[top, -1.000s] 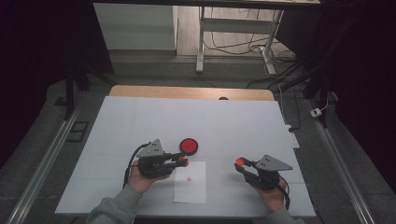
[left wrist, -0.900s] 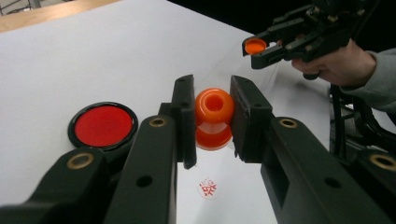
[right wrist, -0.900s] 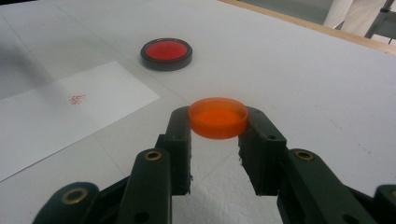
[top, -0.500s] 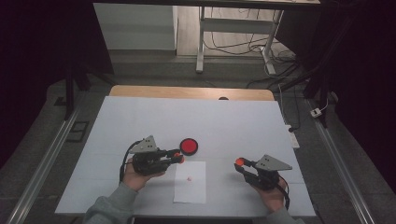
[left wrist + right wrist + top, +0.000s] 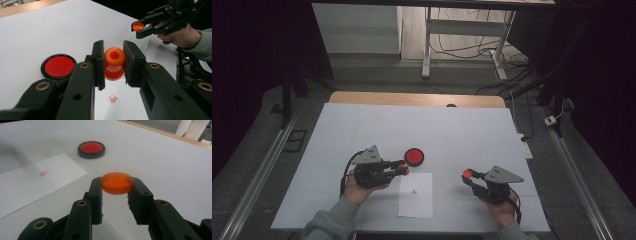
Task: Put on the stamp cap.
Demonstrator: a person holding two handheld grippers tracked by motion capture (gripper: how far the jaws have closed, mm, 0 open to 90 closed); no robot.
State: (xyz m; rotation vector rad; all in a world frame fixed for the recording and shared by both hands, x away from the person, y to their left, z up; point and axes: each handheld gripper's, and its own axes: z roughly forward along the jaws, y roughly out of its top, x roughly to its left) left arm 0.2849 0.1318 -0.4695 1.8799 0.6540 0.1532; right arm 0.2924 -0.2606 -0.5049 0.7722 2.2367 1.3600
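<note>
The left gripper (image 5: pixel 113 63) pinches a small orange plastic stamp body with a hollow rounded top (image 5: pixel 114 62) between its jaws, holding it above the near middle of the white table (image 5: pixel 452 125), just over a white paper sheet bearing one red stamp mark (image 5: pixel 416 194). The right gripper (image 5: pixel 116 188) pinches a shallow orange translucent plastic cap (image 5: pixel 116 182) by its rim, well to the right. Both pieces look light, rigid and smooth, so likely slippery; gripping across the sides, as now, seems safest. A round black-rimmed red ink pad (image 5: pixel 414 156) lies just beyond the sheet.
</note>
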